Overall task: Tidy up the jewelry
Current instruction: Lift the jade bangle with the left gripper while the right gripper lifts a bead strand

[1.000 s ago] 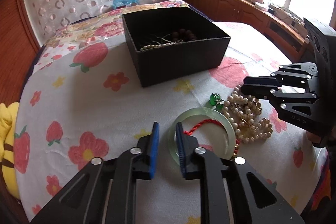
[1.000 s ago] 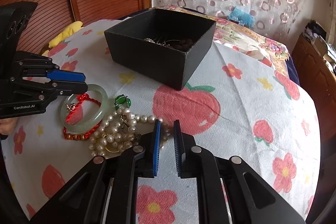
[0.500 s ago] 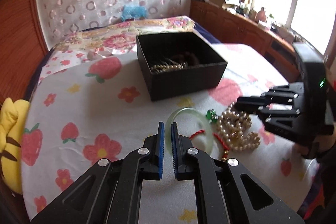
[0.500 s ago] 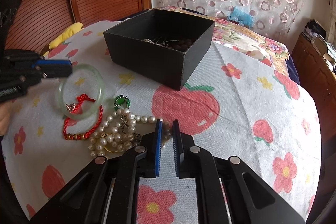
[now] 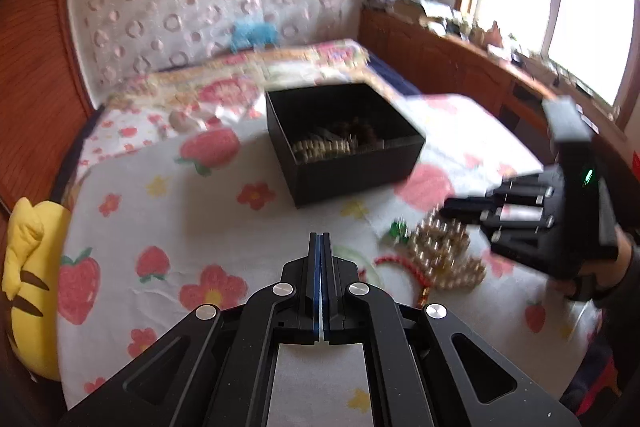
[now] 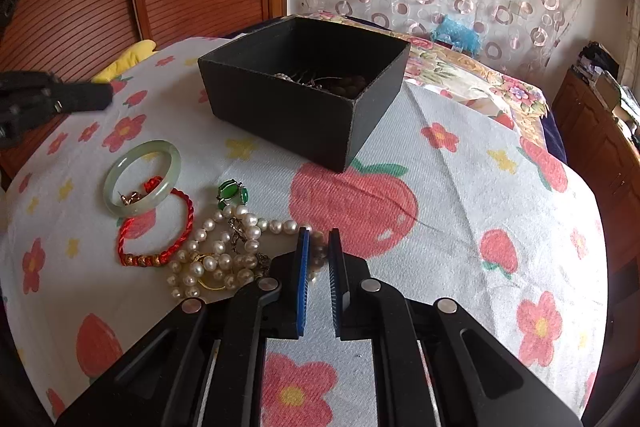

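L gripper [image 5: 320,241] has its blue pads pressed together w/ nothing between them, raised above the bedspread [image 5: 168,211]; in the R wrist view its dark tip [image 6: 86,98] shows at the left edge, off the cloth, apart from the jewelry. R gripper [image 6: 319,247] has jaws a narrow gap apart, empty, tips just over the near end of the pearl necklace [image 6: 218,259]; whether they touch the pearls can't be told.

Black box [image 6: 304,115] sits toward the far side of the bedspread, open top, w/ pearl strands and dark beads inside [image 5: 328,143]; L view is motion-blurred so contents are vague.

Loose pieces lie in a cluster near the front-left part of the bedspread as the R view sees it: pale green jade bangle [image 6: 141,178] lying flat, farthest left; a small gold-coloured bit [image 6: 130,199] inside its ring; red cord bracelet [image 6: 160,227] w/ gold beads along its near side, one end running under the bangle; green stone piece [image 6: 232,193] between the bangle and the box, just beside the pearls; pearl necklace heaped, w/ a gold ring [image 6: 210,283] and a metal clasp tangled in it.

Yellow plush toy [image 5: 30,283] at the bedspread's left edge in the L view.
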A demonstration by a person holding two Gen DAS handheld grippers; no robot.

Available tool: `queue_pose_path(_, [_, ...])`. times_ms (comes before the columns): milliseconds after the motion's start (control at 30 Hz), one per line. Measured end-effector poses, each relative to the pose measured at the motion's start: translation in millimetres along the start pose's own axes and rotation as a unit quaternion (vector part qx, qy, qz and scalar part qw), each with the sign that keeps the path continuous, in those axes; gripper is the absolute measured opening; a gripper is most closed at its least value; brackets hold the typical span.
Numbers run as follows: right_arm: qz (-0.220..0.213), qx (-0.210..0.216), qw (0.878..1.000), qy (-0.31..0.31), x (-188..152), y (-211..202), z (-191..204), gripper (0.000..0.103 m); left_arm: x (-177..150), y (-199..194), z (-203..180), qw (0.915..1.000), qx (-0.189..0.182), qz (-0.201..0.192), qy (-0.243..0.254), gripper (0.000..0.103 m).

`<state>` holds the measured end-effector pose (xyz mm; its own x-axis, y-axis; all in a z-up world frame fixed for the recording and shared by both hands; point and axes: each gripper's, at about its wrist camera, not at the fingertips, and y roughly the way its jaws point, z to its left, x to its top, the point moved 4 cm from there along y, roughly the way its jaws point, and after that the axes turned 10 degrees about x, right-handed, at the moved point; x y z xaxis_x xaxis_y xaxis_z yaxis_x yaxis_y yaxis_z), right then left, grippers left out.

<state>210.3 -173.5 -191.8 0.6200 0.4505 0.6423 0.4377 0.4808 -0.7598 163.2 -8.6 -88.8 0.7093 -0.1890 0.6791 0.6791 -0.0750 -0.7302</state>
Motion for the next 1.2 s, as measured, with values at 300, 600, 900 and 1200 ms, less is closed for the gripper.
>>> queue_pose_path(300, [0.000, -0.003, 1.000, -0.003, 0.6, 0.1, -0.6, 0.011, -20.4, 44.9, 11.1, 0.9978, 0.014, 0.063, 0.016, 0.017])
queue_pose_path(600, [-0.030, 0.001, 0.999, -0.014, 10.8, -20.7, 11.6, 0.008, -20.9, 41.2, 4.6, 0.9983, 0.025, 0.045, 0.029, 0.006])
queue_pose_path(900, [-0.095, -0.002, 0.995, -0.040, 46.4, -84.4, 26.1, 0.008, -2.9, -0.4, 8.5, 0.9996, 0.022, -0.016, -0.008, 0.006])
queue_pose_path(1200, [-0.139, -0.017, 0.988, -0.066, 80.7, -133.5, 37.2, 0.008, 14.6, -34.1, 3.7, 0.9980, 0.008, -0.060, -0.019, 0.006])
